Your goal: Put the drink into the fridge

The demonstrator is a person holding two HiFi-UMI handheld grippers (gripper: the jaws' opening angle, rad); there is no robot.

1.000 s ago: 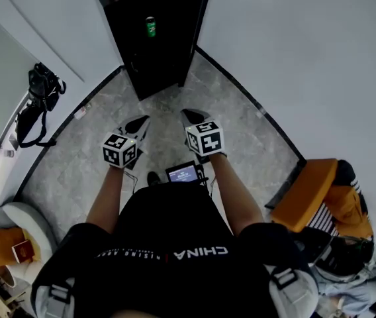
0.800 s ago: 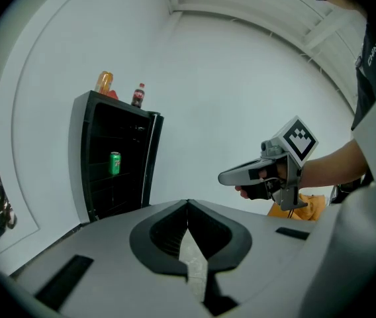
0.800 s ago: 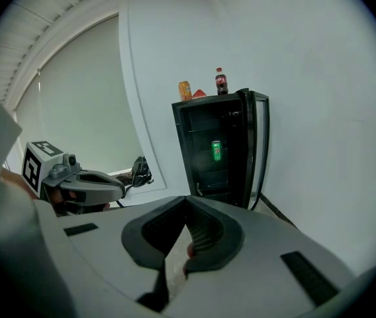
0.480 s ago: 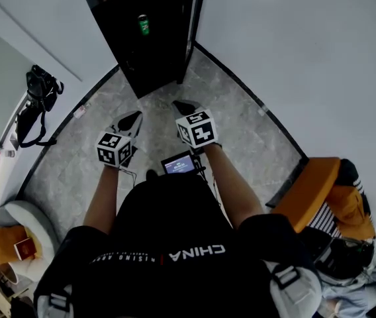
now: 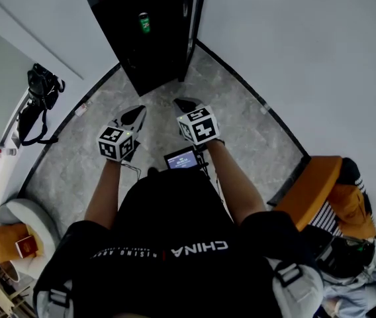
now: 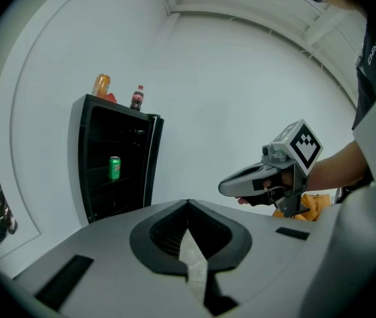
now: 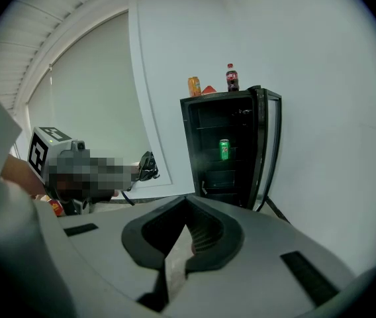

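A green drink can (image 5: 147, 22) stands on a shelf inside the black fridge (image 5: 149, 52), whose door (image 5: 192, 18) stands open; it shows as the can (image 6: 114, 167) in the left gripper view and as the can (image 7: 224, 149) in the right gripper view. Both grippers hover over the floor well short of the fridge. My left gripper (image 5: 138, 113) and right gripper (image 5: 185, 103) point at the fridge side by side. The left gripper (image 6: 188, 203) is shut with nothing in it. The right gripper (image 7: 187, 199) is also shut and holds nothing.
An orange bottle (image 7: 194, 85) and a cola bottle (image 7: 232, 77) stand on the fridge top. A black bag (image 5: 39, 98) hangs by the left wall. Orange clothing (image 5: 320, 191) lies at the right, and a white seat (image 5: 22, 220) at lower left. Grey walls close in on the fridge.
Both grippers have edged a little forward toward the fridge and stay shut. The can has not moved on its shelf.
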